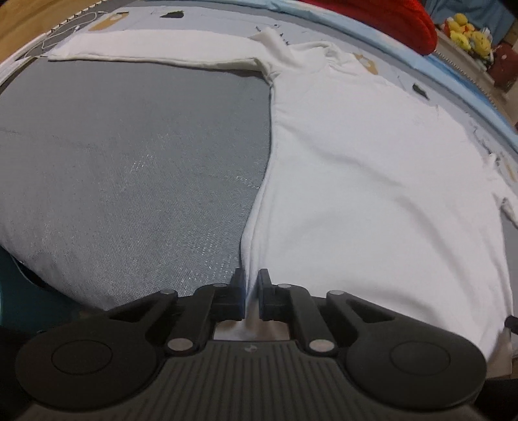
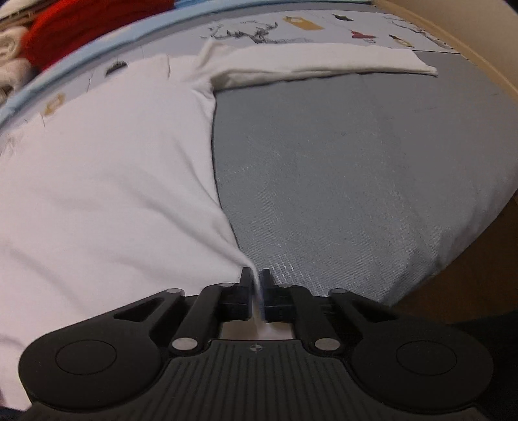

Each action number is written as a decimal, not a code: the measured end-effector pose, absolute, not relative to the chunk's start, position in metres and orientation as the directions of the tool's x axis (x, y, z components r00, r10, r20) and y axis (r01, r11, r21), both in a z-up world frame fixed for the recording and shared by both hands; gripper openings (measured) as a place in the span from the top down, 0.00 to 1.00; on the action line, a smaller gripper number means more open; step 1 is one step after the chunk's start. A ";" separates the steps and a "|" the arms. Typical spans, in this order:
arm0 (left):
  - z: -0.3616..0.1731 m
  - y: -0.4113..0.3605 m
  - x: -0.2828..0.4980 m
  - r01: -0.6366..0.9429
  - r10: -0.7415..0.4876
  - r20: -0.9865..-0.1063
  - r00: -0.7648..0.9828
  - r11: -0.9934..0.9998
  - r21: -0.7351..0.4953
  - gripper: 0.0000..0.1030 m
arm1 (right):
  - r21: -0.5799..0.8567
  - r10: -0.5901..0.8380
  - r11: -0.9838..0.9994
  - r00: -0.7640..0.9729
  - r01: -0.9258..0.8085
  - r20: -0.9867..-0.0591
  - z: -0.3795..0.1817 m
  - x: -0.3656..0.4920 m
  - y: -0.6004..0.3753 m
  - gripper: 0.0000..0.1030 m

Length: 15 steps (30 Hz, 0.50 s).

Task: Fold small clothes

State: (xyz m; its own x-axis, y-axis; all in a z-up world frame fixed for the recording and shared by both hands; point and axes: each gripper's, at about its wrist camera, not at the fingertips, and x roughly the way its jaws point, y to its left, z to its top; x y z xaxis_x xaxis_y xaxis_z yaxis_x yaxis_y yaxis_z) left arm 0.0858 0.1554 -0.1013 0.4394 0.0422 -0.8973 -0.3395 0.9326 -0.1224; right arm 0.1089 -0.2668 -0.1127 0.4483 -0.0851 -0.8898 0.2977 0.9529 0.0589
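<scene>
While shut, both grippers (image 1: 251,285) (image 2: 257,285) pinch shirt (image 1: 372,181)

A home bedroom: a grey woven mat (image 1: 129,155) covers a bed edged by a blue sheet (image 1: 453,64), with yellow plush toys (image 1: 466,32) and a red blanket (image 1: 372,19) beyond.

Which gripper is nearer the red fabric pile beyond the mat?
Hard to call. Left gripper sees the red fabric far upper right; right gripper sees it far upper left. Both grip the white shirt's bottom corners.
</scene>
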 end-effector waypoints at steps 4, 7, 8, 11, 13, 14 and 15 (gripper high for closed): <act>-0.094 0.153 0.078 -0.321 0.026 -0.891 0.454 0.937 -0.136 0.93 | 0.046 -0.137 0.935 0.476 0.353 -0.869 -0.105 0.112 -0.281 0.98; -0.101 0.160 0.079 -0.358 0.022 -0.916 0.400 0.924 -0.134 0.92 | 0.049 -0.123 0.934 0.446 0.355 -0.887 -0.111 0.114 -0.282 0.97; -0.100 0.159 0.079 -0.357 0.037 -0.918 0.394 0.927 -0.115 0.90 | 0.033 -0.130 0.937 0.436 0.348 -0.891 -0.113 0.114 -0.280 0.94; -0.080 0.144 0.081 -0.302 0.114 -0.876 0.469 0.953 -0.037 0.89 | 0.019 -0.155 0.937 0.463 0.349 -0.873 -0.105 0.114 -0.275 0.78; -0.069 0.127 0.083 -0.224 0.099 -0.837 0.538 0.974 -0.029 0.83 | 0.044 -0.147 0.941 0.523 0.335 -0.839 -0.095 0.110 -0.274 0.70; -0.066 0.120 0.084 -0.187 0.083 -0.825 0.559 0.982 -0.029 0.81 | 0.050 -0.136 0.949 0.545 0.312 -0.828 -0.092 0.109 -0.271 0.65; -0.069 0.113 0.086 -0.157 0.062 -0.826 0.561 0.987 -0.033 0.74 | 0.050 -0.124 0.956 0.552 0.289 -0.825 -0.092 0.107 -0.268 0.60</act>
State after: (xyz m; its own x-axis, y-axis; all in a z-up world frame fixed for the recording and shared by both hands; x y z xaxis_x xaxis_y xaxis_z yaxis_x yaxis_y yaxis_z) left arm 0.0856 0.1126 -0.0687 0.5609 0.0620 -0.8255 -0.1574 0.9870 -0.0328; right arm 0.1071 -0.2684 -0.0917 0.5519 -0.1236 -0.8247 0.2892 0.9559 0.0503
